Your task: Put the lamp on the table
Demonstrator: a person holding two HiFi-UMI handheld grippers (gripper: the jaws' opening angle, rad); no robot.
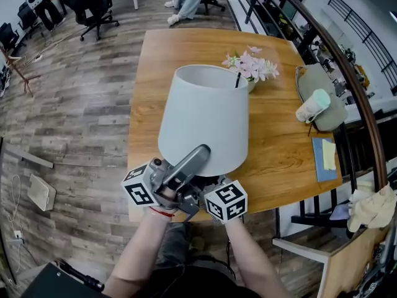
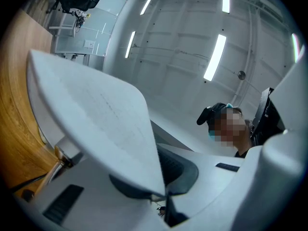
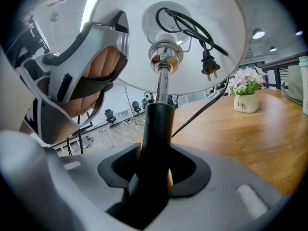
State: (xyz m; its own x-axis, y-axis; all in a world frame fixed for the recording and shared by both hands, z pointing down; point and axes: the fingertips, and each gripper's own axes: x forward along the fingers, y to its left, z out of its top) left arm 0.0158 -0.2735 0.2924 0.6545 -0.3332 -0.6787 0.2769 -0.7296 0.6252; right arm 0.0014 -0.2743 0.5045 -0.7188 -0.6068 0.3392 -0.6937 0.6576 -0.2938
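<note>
The lamp has a white cone shade [image 1: 205, 117] and hangs tilted over the near edge of the wooden table [image 1: 285, 160]. My left gripper [image 1: 189, 166] is shut on the shade's lower rim [image 2: 96, 109], with one finger outside and one inside. My right gripper [image 3: 154, 172] is shut on the lamp's black stem [image 3: 156, 129] below the shade; in the head view only its marker cube [image 1: 226, 200] shows. The power cord and plug [image 3: 207, 57] are tucked up inside the shade. The lamp's base is hidden.
A small white pot of pink flowers [image 1: 251, 67] stands on the table just behind the shade. A blue notebook [image 1: 324, 159] lies at the right edge. Beside the table, a chair holds a grey bag and a bottle [image 1: 313, 104]. Office chairs [image 1: 93, 5] stand far left.
</note>
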